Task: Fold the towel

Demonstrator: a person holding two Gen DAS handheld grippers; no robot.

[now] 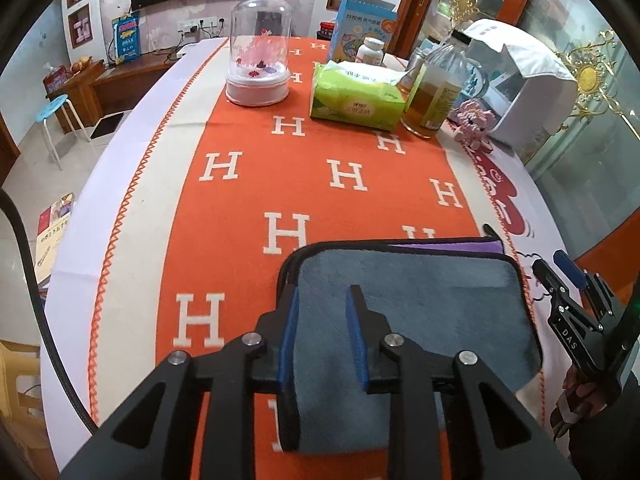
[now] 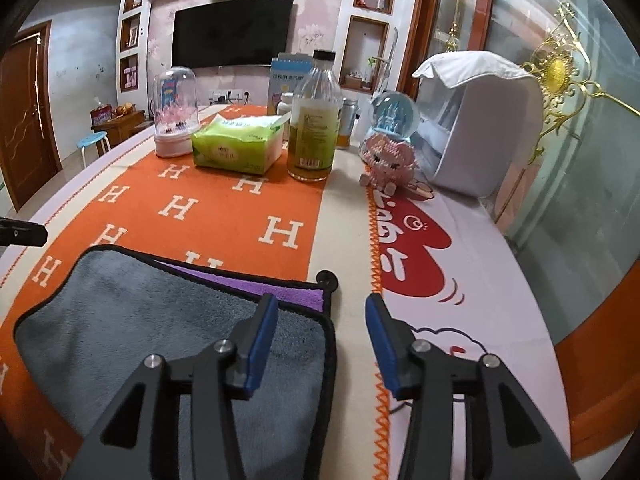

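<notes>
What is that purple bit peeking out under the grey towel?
Under the folded grey towel a purple layer shows along its far edge, apparently the towel's other face. The orange blanket lies beneath both. How far the purple extends is covered.

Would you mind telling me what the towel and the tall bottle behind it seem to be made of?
The towel looks like plush microfibre: a soft, matt grey pile, purple on its other face, with a stitched black edge. The bottle is clear and glossy with a dark cap and yellowish liquid inside; it could be glass or hard plastic, I cannot tell which.
</notes>
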